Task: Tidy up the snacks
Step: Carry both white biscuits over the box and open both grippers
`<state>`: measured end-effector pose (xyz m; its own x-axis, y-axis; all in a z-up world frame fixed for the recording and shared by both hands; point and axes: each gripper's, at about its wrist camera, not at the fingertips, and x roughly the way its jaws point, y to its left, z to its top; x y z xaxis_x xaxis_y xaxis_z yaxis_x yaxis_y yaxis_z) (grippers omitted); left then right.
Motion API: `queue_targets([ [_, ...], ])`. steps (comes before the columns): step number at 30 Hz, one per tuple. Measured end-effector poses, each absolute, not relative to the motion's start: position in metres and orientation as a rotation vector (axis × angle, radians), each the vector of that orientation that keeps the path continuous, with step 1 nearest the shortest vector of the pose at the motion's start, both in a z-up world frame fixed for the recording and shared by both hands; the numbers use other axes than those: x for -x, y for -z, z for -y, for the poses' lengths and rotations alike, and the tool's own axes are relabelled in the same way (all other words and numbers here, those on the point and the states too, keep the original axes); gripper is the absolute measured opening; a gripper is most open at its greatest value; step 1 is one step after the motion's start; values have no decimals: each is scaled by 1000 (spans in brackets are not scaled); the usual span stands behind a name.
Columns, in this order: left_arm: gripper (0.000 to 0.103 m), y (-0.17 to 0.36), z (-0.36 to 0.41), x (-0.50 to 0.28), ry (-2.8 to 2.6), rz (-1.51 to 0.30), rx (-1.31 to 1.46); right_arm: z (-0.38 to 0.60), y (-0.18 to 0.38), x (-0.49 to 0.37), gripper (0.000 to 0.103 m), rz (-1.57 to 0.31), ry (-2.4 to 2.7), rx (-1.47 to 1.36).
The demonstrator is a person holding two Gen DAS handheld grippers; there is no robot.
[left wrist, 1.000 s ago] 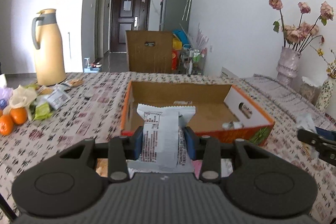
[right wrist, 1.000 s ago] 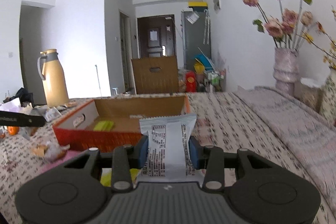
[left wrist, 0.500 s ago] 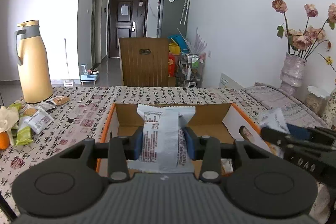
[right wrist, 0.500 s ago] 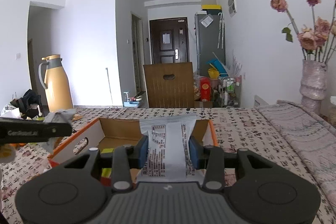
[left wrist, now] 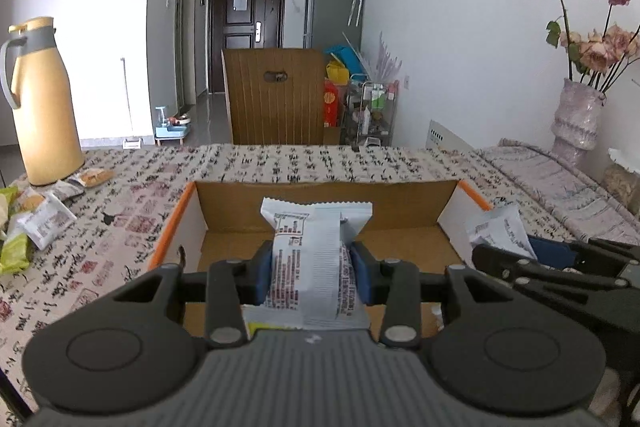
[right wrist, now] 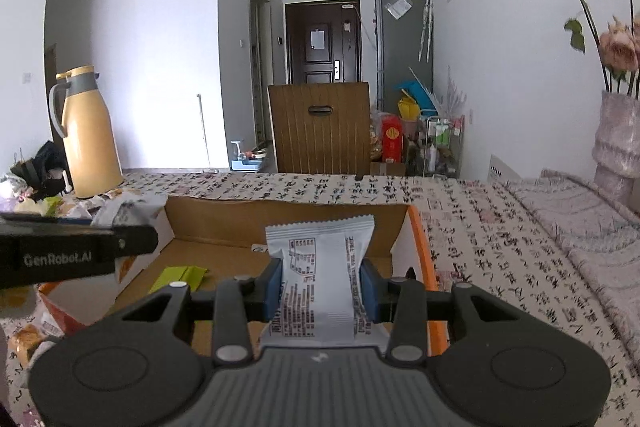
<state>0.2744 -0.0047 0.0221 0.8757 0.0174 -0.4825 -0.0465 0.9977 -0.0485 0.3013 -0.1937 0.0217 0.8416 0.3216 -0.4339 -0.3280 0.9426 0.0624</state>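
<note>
An open cardboard box with orange sides [left wrist: 320,197] [right wrist: 280,223] sits on the patterned tablecloth. My left gripper [left wrist: 312,273] is shut on a white snack packet [left wrist: 316,255] and holds it over the box. My right gripper [right wrist: 320,287] is shut on another white snack packet [right wrist: 320,275] over the box's right part. A yellow-green packet [right wrist: 180,277] lies inside the box. The right gripper with its packet shows at the right of the left wrist view [left wrist: 560,267]. The left gripper shows at the left of the right wrist view [right wrist: 72,255].
Loose snack packets [left wrist: 36,219] lie on the table at the left, near a yellow thermos jug [left wrist: 40,103]. A vase of dried flowers [left wrist: 576,119] stands at the right. A wooden chair back [left wrist: 276,95] is beyond the table's far edge.
Both grippers have moved forward with their packets and now hold them over the box. They have come closer to each other.
</note>
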Motion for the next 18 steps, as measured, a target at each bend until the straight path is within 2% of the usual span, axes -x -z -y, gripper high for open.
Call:
queue_targets([
  [6,41,-12,4,-279,-11,-537,64,198,-15,-303,39,-483,-344,3],
  [8,44,-12,3,-276,-6,-531,68,199,-14,-305,43,-486,-347,-3],
  [9,52,-13,3,-275,-6,-525,68,200,-13,-307,45,-486,-347,-5],
  [10,66,-14,3,-273,-8,-519,71,201,-13,-307,45,-485,-345,-7],
  [12,86,-17,2,-270,-32,-492,73,203,-14,-306,57,-485,-338,-16],
  [13,94,-18,2,-268,-49,-482,72,205,-14,-305,70,-480,-332,-20],
  [14,98,-19,1,-266,-66,-474,73,205,-16,-303,83,-476,-326,-21],
  [15,103,-20,0,-265,-82,-465,75,206,-16,-302,87,-469,-320,-23],
  [18,103,-21,-4,-265,-98,-470,94,209,-17,-302,101,-457,-312,-35],
])
